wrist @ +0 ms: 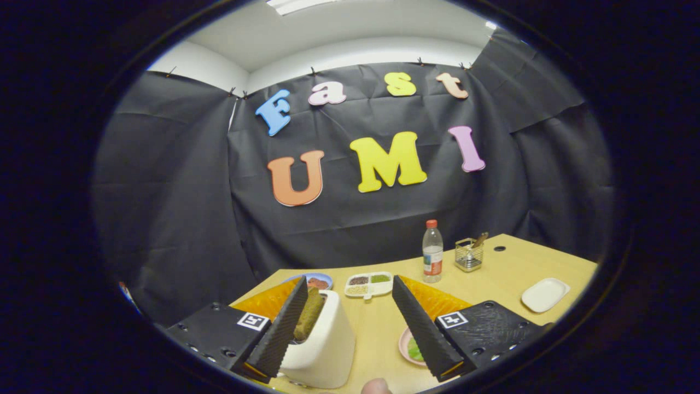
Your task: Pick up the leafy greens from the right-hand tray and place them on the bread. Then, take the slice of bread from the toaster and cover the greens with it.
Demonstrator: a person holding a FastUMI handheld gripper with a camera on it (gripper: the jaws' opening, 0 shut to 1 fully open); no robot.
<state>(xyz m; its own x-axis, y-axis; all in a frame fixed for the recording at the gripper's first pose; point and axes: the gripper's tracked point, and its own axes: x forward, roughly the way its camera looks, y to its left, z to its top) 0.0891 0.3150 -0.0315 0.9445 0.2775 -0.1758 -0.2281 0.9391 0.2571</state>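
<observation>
My gripper (349, 280) is open, its fingers spread wide above the wooden table (492, 273). A white toaster (328, 345) stands between the fingers, close against the left one. A browned bread slice (309, 313) sticks up out of its slot, just inside the left finger (281, 328). Beside the right finger (421, 328) lies a pink plate (404, 343) with leafy greens (415, 350) on it, partly hidden by that finger. I cannot tell whether bread lies under the greens.
Beyond the fingertips sit a white divided tray (368, 284) with seeds and green bits and a blue plate (317, 281) with brown food. Farther right are a water bottle (432, 253), a wire basket (469, 254) and a small white dish (544, 294). A person's fingertip (376, 386) shows below the toaster.
</observation>
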